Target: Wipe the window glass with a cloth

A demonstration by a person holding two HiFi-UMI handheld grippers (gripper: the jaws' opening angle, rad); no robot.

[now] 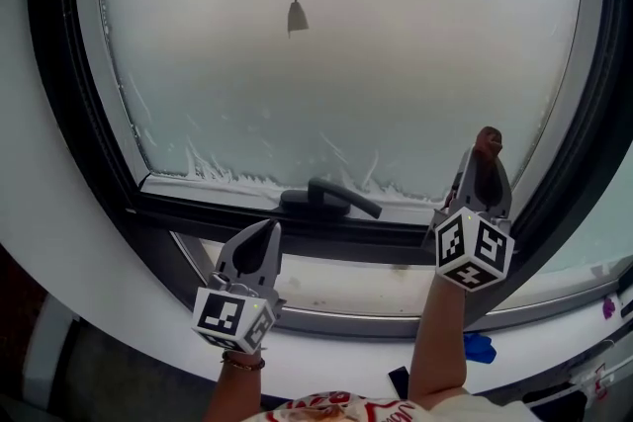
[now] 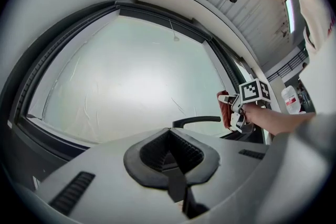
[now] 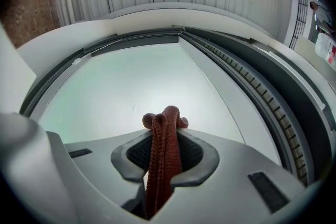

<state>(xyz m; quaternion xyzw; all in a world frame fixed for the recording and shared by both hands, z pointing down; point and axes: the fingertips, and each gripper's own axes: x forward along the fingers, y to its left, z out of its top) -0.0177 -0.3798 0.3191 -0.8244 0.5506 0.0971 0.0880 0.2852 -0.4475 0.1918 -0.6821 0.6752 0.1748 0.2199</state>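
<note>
The frosted window glass (image 1: pixel 336 54) fills the upper head view inside a dark frame. My right gripper (image 1: pixel 485 153) is shut on a folded dark red cloth (image 1: pixel 487 141), whose tip pokes out against the lower right of the pane. From the right gripper view, the cloth (image 3: pixel 161 155) runs up between the jaws and bunches above them in front of the glass (image 3: pixel 136 92). My left gripper (image 1: pixel 259 242) hangs lower, below the window handle, shut with nothing in it. In the left gripper view its jaws meet, and the right gripper (image 2: pixel 231 108) with the cloth (image 2: pixel 226 110) shows at right.
A black window handle (image 1: pixel 331 200) lies on the bottom frame between the grippers. A cord with a small pull (image 1: pixel 297 17) hangs over the glass at upper middle. White smears edge the lower pane. A blue object (image 1: pixel 478 348) lies on the white sill below right.
</note>
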